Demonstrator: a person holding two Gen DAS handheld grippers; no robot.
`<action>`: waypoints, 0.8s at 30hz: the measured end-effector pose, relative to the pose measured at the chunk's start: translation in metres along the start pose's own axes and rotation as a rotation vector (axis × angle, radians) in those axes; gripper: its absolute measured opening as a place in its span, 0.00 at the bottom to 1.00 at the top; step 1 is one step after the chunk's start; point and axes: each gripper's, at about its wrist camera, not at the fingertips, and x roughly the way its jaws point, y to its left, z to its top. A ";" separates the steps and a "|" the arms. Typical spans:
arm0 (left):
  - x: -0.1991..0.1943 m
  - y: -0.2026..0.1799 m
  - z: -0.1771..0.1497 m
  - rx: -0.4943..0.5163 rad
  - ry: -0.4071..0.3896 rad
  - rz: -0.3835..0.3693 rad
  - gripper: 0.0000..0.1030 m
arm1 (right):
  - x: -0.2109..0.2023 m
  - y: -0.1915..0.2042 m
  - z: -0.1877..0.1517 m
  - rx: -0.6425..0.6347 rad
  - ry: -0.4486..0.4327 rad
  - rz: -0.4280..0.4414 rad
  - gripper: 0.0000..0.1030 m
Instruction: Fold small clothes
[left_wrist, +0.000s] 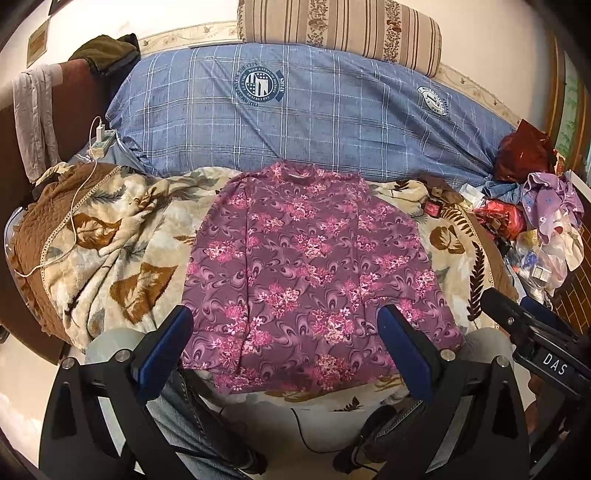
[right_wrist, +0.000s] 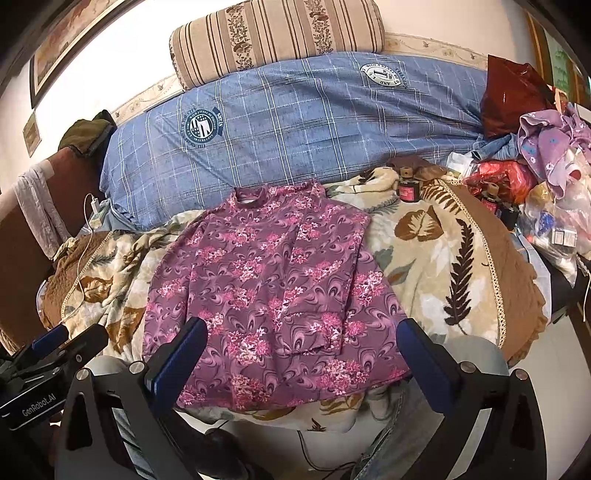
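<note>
A purple top with pink flowers (left_wrist: 306, 273) lies flat on a leaf-print blanket (left_wrist: 122, 251), collar away from me, both sleeves folded in over the body. It also shows in the right wrist view (right_wrist: 273, 295). My left gripper (left_wrist: 286, 325) is open and empty, held above the top's near hem. My right gripper (right_wrist: 301, 339) is open and empty, also above the near hem. The right gripper's fingers (left_wrist: 517, 314) show at the right in the left wrist view; the left gripper's fingers (right_wrist: 55, 343) show at the left in the right wrist view.
A blue checked duvet (left_wrist: 303, 110) lies behind the top, with a striped bolster (left_wrist: 340, 29) beyond it. A charger and cable (left_wrist: 99, 140) lie at the left. Small jars (right_wrist: 408, 190), bags and clothes (right_wrist: 546, 155) are piled at the right. My legs are below the bed edge.
</note>
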 end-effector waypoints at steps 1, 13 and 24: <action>0.000 0.001 -0.001 -0.001 0.001 0.000 0.98 | 0.000 0.000 0.000 -0.002 0.001 0.001 1.00; 0.001 0.000 -0.001 -0.001 0.001 0.001 0.98 | 0.001 0.000 -0.001 -0.010 -0.002 -0.001 1.00; 0.001 0.000 -0.003 0.001 0.004 0.001 0.98 | -0.002 0.000 0.001 -0.012 -0.005 0.000 1.00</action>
